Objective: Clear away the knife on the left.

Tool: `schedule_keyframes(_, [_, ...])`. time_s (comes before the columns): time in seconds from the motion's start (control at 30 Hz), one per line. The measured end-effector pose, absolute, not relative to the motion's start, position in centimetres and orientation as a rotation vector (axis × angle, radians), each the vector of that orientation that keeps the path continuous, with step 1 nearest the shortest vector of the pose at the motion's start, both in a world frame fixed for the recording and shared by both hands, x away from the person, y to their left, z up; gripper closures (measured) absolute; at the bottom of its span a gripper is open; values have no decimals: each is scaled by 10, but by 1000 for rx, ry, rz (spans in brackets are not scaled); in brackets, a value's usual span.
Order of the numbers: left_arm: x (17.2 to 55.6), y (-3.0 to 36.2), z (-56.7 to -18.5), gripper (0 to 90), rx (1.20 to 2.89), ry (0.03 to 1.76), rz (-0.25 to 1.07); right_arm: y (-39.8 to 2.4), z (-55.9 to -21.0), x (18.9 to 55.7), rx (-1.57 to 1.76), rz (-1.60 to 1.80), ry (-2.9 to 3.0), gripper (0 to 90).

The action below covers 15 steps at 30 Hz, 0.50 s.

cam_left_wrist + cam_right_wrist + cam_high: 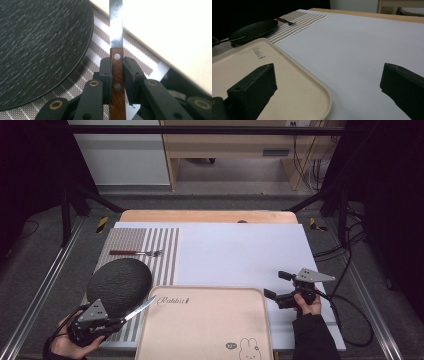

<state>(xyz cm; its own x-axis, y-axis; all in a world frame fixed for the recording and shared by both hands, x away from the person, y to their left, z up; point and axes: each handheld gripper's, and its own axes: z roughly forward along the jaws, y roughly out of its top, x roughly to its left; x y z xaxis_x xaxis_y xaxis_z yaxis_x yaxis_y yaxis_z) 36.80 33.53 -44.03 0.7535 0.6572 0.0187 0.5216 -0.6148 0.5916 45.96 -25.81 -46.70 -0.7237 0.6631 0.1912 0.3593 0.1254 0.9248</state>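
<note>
Knife: clamped by its wooden handle in the left hand-held gripper, blade pointing out over the gap between plate and tray; holding the handle keeps the blade clear for setting down.
Left hand-held gripper: jaws closed on the handle, pads pressing both sides.
Right hand-held gripper: jaws wide apart, nothing between them; it hangs just right of the tray, probably waiting.
Plate: dark, round, on the striped placemat.
Fork: lies beyond the plate on the mat, so the knife likely belongs beside the plate too.
Table: white-covered.
</note>
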Motion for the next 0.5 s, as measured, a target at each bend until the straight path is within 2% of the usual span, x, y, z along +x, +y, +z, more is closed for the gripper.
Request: schedule_keyframes(0.5, [372,312,-436,770,2282,1021,382,-258,-467,459,1007,1623,2142,7])
